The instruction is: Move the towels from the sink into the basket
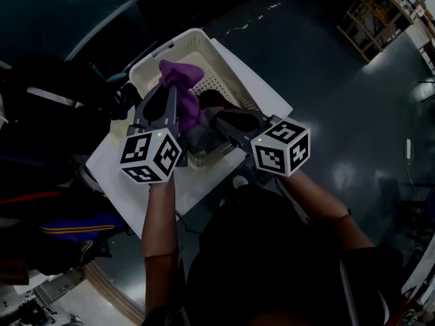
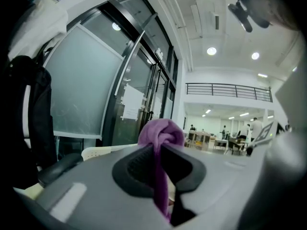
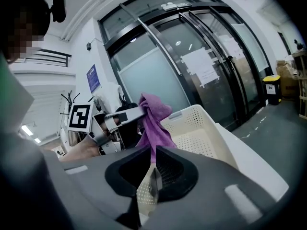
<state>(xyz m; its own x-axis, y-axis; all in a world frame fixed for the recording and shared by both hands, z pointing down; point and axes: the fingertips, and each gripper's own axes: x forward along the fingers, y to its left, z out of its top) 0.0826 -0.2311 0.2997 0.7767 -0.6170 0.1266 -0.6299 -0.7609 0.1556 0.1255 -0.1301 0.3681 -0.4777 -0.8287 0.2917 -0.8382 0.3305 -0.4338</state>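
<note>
Head view: my left gripper (image 1: 171,90) is clamped on a purple towel (image 1: 182,73), holding it over the white basket (image 1: 178,41) that sits at the far edge of the white tabletop (image 1: 139,199). To its right, my right gripper (image 1: 214,119) has its jaws narrow, seemingly nipping the towel's hanging tail. No sink shows. I judge this towel only needs releasing, and I see no other towel in the basket.

Grey left claw (image 1: 174,90), grey right claw (image 1: 216,119), black-and-white marker cubes (image 1: 151,156), small green lights, dark top (image 1: 258,250)
</note>
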